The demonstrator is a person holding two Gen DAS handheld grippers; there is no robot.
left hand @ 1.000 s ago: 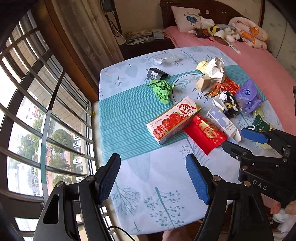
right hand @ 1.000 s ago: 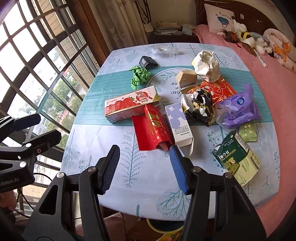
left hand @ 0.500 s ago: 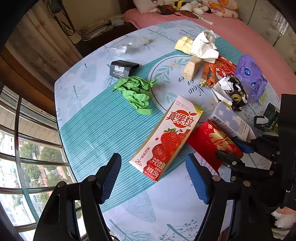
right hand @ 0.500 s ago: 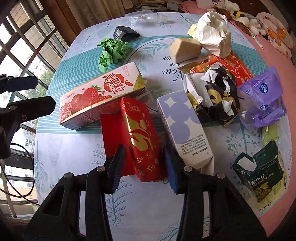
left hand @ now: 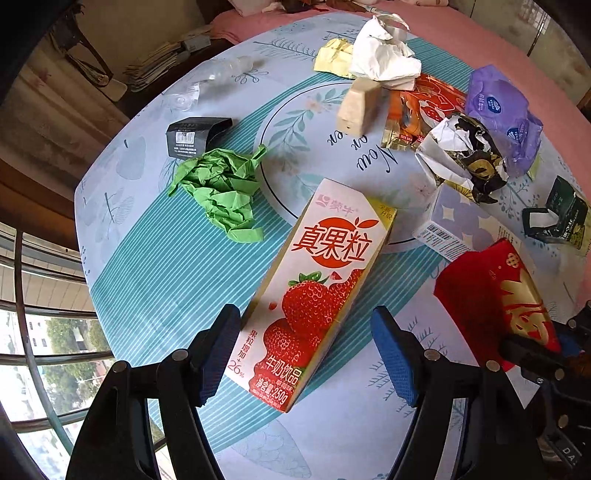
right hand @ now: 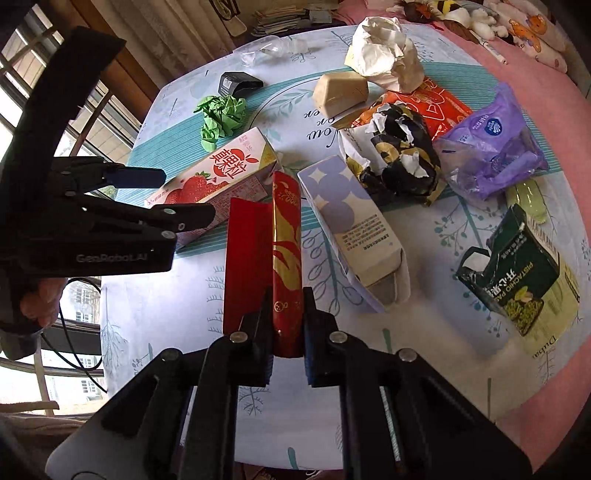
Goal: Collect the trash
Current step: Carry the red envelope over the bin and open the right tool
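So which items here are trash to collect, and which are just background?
Trash: red packet in right gripper, strawberry milk carton between open left gripper, green paper, pistachio bag.
Background: stacked papers, plush toys.

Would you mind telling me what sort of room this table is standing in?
Most likely a bedroom in a home. A bed with a pink cover sits right beside the table, soft toys lie on it, and a barred window and curtains are on the other side.
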